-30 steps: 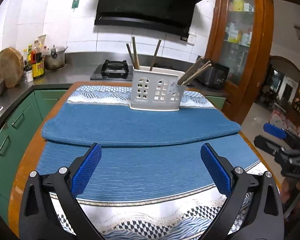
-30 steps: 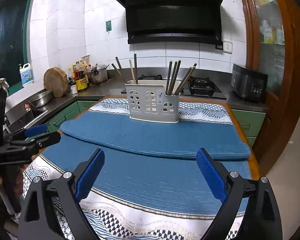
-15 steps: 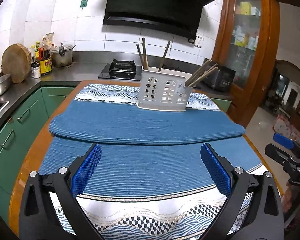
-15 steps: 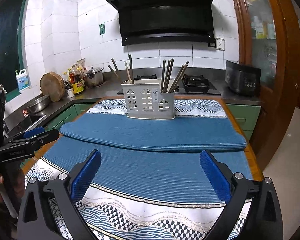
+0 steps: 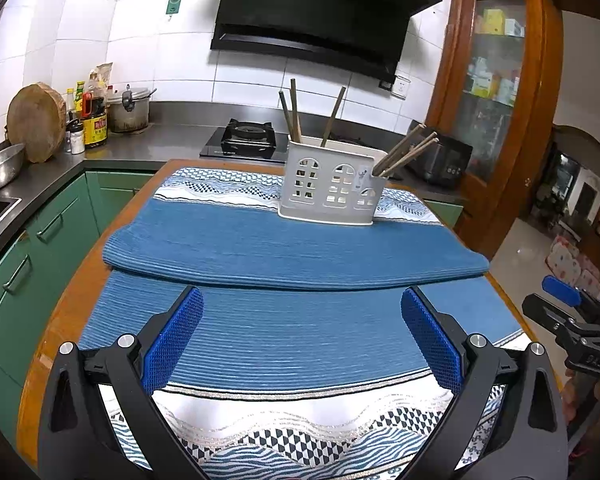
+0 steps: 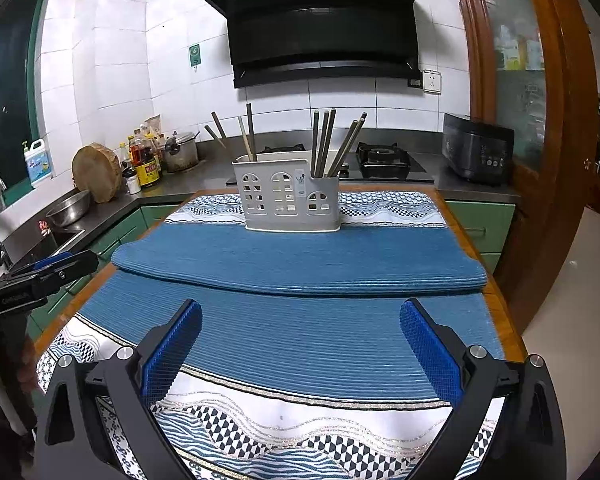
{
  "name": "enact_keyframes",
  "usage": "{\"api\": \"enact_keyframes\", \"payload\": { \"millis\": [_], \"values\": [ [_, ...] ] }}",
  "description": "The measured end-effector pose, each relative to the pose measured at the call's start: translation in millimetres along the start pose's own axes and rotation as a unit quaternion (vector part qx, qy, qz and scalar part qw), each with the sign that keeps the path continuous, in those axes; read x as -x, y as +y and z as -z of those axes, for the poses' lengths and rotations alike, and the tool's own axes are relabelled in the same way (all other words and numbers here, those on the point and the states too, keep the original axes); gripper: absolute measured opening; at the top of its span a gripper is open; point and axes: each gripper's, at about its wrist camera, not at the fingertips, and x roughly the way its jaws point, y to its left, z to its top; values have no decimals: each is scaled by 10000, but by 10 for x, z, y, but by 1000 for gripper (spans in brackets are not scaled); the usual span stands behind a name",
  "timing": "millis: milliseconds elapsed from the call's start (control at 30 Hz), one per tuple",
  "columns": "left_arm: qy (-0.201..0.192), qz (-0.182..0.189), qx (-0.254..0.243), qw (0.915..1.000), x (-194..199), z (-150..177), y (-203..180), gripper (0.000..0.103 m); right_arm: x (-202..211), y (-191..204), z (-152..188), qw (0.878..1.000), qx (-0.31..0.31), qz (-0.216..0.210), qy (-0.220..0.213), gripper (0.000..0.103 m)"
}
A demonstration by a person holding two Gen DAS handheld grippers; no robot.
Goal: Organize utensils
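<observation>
Both my left tongs (image 5: 300, 334) and right tongs (image 6: 300, 340) gape empty; chopsticks (image 6: 324, 142) all in caddy (image 6: 288, 200), so approach high, pinch one stick near top.

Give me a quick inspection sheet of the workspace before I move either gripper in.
Surface: wooden table covered by a blue striped cloth, with a folded blue mat on top.
Job's things: white utensil caddy at the far end, upright, with chopsticks standing in it, leaning in several groups.
Clutter: nothing seen loose on the cloth.
Grippers: left gripper and right gripper both open, empty, held above the near end of the cloth.
Cables: nothing seen.
Surroundings: counter with steel bowl, wooden chopping block, bottles, pot, gas hob, range hood.
</observation>
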Motion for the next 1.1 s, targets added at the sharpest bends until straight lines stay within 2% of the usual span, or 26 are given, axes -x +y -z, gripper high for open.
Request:
{"api": "enact_keyframes", "payload": {
  "millis": [700,900,1100],
  "values": [
    [-2,78,81,9999,-34,21,-3,98,-57,18,27,10000,-33,-21,70,96],
    [-124,-10,120,9999,12,2,12,98,-62,10,46,10000,-35,-25,57,96],
    [-33,-161,7,9999,-15,11,-15,98,-60,6,54,10000,-47,-40,57,96]
  ]
}}
